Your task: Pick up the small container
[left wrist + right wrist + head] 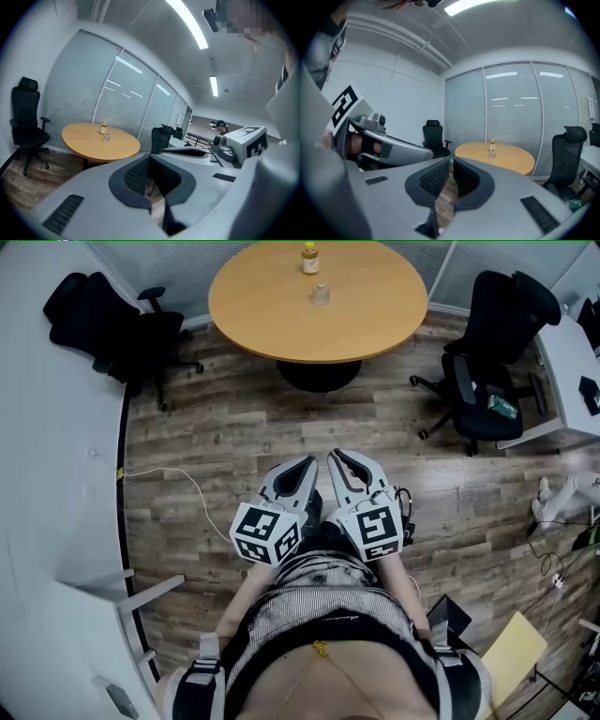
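Head view: small clear container (321,294) on the round wooden table (272,320), straight ahead, well apart from left gripper (307,467) and right gripper (338,459); both pairs of jaws pressed together, empty.

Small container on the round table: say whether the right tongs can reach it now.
Probably not yet: the right tongs sit by the person's body, with bare floor before the table. Nothing blocks the small container.

Tan table (281,320), yellow bottle (309,259), black chair (480,385), brown plank floor (234,427), grey left gripper (310,465) and right gripper (335,458).
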Demonstrator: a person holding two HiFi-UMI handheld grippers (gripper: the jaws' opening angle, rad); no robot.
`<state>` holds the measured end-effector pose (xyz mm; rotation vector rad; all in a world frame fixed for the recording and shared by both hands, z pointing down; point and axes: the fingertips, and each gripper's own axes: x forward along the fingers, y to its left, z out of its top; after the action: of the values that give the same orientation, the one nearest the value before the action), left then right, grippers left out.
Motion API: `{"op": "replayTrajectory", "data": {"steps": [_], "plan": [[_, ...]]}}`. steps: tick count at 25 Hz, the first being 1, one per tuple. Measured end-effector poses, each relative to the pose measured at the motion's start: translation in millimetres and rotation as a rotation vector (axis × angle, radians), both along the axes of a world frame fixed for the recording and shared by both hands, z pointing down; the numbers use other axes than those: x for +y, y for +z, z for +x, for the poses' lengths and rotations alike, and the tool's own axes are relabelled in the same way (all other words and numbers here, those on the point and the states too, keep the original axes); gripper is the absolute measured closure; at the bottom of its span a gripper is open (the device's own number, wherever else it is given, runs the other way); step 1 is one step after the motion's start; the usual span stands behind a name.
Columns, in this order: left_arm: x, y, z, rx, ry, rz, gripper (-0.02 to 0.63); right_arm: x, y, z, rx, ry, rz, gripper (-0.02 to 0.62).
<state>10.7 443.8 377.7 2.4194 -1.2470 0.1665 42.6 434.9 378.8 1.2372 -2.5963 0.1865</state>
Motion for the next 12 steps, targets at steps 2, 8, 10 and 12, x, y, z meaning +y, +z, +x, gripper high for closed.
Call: {"op": "replayTrajectory", "data": {"steps": [2,8,10,12], "plan": [[-8.7,0.4,-1.9,0.006,0.003,-0.004,0.586,-7.9,0.2,-1.5,0.000,0.000,-0.005,0.557],[-46.0,-1.4,-4.2,0.022,0.029,-0.005,0.586,-44.2,-5.5,-1.9,-0.008,0.023,0.006,0.557],[-58.2,-2.1,-6.3,0.040,0.049,-0.017,0.586,-56.9,-7.1,-6.1,-0.014,0.027,0.005,0.557],[-71.5,-4.6,-9.6,0.053,0.067,-0.021,0.586,-69.6,-8.8,-10.9,-0.019,0.032,0.007,0.557]]}}
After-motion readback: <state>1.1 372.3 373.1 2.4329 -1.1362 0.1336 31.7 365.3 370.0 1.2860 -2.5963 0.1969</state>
